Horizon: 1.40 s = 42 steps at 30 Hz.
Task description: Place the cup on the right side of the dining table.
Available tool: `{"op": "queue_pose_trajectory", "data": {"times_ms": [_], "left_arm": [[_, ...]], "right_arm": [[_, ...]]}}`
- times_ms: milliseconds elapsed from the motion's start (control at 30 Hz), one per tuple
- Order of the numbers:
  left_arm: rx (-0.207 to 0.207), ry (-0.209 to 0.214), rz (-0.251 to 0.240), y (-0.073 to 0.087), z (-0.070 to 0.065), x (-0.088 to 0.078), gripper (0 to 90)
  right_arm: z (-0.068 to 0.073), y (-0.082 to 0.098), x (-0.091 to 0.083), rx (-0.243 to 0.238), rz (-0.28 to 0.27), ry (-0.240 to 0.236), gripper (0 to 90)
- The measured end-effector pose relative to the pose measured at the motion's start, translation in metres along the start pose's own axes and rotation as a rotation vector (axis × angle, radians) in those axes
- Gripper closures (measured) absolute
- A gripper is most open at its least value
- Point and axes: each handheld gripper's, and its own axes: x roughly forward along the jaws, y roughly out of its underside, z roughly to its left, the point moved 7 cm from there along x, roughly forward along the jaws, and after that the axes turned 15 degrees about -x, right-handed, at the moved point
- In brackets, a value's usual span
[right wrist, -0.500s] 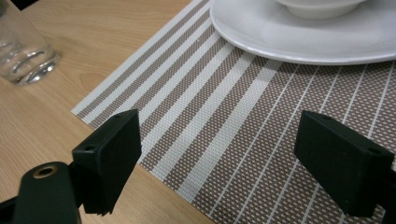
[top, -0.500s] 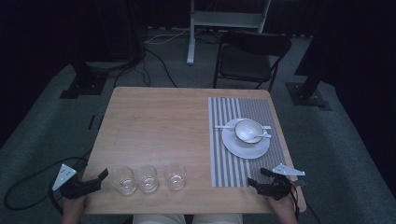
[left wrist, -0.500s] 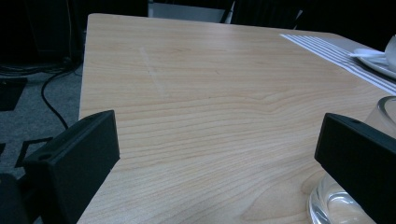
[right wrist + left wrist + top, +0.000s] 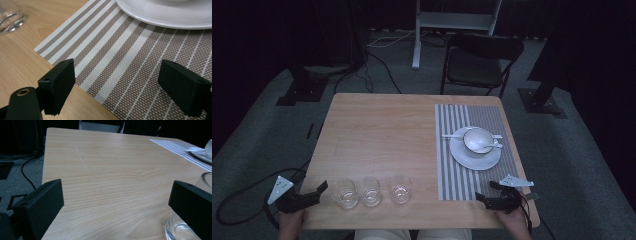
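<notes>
Your left gripper (image 4: 315,192) sits released at the table's (image 4: 377,130) near-left corner, just beside the leftmost of 3 glasses (image 4: 371,191). Your right gripper (image 4: 488,192) is released too, over the striped placemat's (image 4: 457,172) near edge, near the plate (image 4: 475,156) holding a bowl (image 4: 477,139).

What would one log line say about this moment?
left gripper: open, beside three clear glasses | right gripper: open, over striped placemat | white bowl on white plate
</notes>
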Motion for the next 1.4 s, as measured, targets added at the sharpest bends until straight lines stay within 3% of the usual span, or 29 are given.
{"op": "queue_pose_trajectory", "data": {"times_ms": [133,433,867,1067,1400], "left_arm": [[0.002,0.002,-0.002,0.000,0.000,0.000,0.2],[0.002,0.002,0.000,0.000,0.000,0.000,0.2],[0.001,0.005,0.000,0.000,0.000,0.000,0.2],[0.002,0.005,0.000,0.000,-0.001,0.000,0.2],[-0.002,0.009,0.001,0.000,0.000,0.000,0.2]], "right_arm": [[0.003,-0.001,0.001,-0.033,0.016,-0.003,17.0],[0.008,-0.008,0.001,-0.042,0.027,-0.037,16.9],[0.013,-0.041,-0.021,-0.076,-0.056,-0.045,16.9],[0.016,-0.062,-0.030,-0.107,-0.101,-0.023,12.8],[0.028,-0.090,-0.032,-0.164,-0.131,-0.057,12.8]]}}
